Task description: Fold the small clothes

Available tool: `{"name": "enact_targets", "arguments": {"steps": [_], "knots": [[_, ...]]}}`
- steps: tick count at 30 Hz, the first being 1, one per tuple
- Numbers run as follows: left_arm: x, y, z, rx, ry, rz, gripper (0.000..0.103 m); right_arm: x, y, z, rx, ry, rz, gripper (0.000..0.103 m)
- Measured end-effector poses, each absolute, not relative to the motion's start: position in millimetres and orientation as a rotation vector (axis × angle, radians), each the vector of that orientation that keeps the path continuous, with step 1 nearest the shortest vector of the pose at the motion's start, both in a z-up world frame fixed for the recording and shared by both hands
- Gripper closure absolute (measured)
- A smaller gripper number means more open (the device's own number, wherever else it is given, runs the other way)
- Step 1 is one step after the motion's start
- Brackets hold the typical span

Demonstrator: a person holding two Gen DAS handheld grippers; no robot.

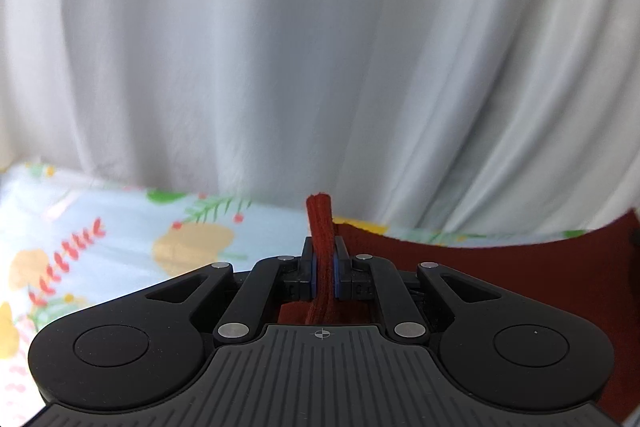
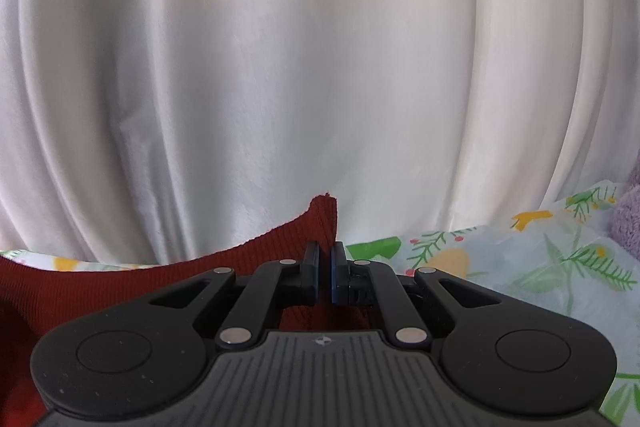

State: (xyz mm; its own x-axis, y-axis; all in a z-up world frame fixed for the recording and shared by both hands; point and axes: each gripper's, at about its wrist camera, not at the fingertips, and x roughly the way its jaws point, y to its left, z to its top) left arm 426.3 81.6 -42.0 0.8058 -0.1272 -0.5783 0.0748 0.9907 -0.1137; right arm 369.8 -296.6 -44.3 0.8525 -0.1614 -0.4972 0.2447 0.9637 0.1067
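A dark red ribbed knit garment [image 1: 520, 279] is held up between both grippers. My left gripper [image 1: 324, 259] is shut on a bunched corner of it, and a tuft of the cloth sticks up above the blue pads. From there the cloth stretches away to the right. In the right wrist view my right gripper [image 2: 325, 263] is shut on another corner of the red garment [image 2: 160, 279], which spreads off to the left with its edge sagging between the two grips. Most of the garment hangs below, hidden by the gripper bodies.
A white pleated curtain [image 1: 320, 47] fills the background close ahead in both views. Below lies a light blue cloth with a leaf-and-fruit print [image 1: 100, 239], also [image 2: 520, 267]. A fuzzy purple item [image 2: 628, 223] sits at the far right edge.
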Motion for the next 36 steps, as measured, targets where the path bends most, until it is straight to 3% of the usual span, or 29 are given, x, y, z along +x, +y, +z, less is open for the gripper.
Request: {"name": "enact_targets", "arguments": {"steps": [3, 6, 7, 9, 11, 12, 18, 19, 20, 21, 25, 29, 31, 34, 35, 36], "knots": [[430.8, 86.5, -58.2, -0.134, 0.637, -0.071, 0.091, 373.4, -295.5, -53.8, 0.166, 0.507, -0.235, 0.098], [423.7, 90.6, -62.0, -0.119, 0.632, -0.014, 0.065, 373.7, -293.3, -61.2, 0.132, 0.516, -0.285, 0.097], [418.9, 91.9, -61.7, -0.122, 0.626, -0.013, 0.051, 374.2, -291.8, -62.3, 0.126, 0.523, -0.323, 0.095], [408.5, 88.8, -58.0, -0.155, 0.604, -0.035, 0.044, 368.1, -288.6, -63.3, 0.211, 0.535, -0.359, 0.088], [402.4, 74.6, -61.8, -0.208, 0.602, -0.128, 0.023, 364.9, -276.9, -70.9, 0.389, 0.565, -0.199, 0.087], [402.0, 65.4, -66.0, -0.233, 0.612, -0.186, 0.018, 365.9, -265.7, -78.1, 0.477, 0.591, -0.084, 0.087], [415.7, 26.7, -107.3, -0.249, 0.604, -0.257, 0.012, 389.7, -222.3, -129.3, 0.918, 0.67, 0.39, 0.07], [420.1, 26.2, -113.8, -0.228, 0.605, -0.212, 0.012, 395.4, -226.6, -137.5, 0.926, 0.68, 0.364, 0.073], [422.7, 28.6, -121.1, -0.21, 0.595, -0.178, 0.012, 400.8, -236.4, -146.3, 0.952, 0.675, 0.368, 0.092], [424.3, 33.1, -125.9, -0.213, 0.59, -0.169, 0.012, 403.7, -249.3, -152.1, 0.961, 0.667, 0.353, 0.103], [427.1, 53.3, -128.6, -0.319, 0.567, -0.196, 0.011, 397.1, -310.1, -152.1, 0.883, 0.589, 0.153, 0.103], [423.8, 49.1, -124.9, -0.307, 0.572, -0.207, 0.007, 385.5, -347.6, -138.0, 0.606, 0.554, -0.064, 0.103], [425.3, 44.9, -125.1, -0.288, 0.577, -0.206, 0.006, 383.5, -360.3, -135.4, 0.626, 0.563, -0.172, 0.103], [425.2, 42.7, -124.6, -0.269, 0.582, -0.201, 0.005, 372.3, -349.5, -125.3, 0.581, 0.578, -0.259, 0.096], [425.0, 43.0, -124.6, -0.268, 0.582, -0.2, 0.005, 366.6, -337.0, -119.4, 0.533, 0.582, -0.24, 0.091], [424.7, 43.1, -124.3, -0.268, 0.582, -0.2, 0.005, 356.9, -324.9, -113.8, 0.495, 0.561, -0.186, 0.08]]}}
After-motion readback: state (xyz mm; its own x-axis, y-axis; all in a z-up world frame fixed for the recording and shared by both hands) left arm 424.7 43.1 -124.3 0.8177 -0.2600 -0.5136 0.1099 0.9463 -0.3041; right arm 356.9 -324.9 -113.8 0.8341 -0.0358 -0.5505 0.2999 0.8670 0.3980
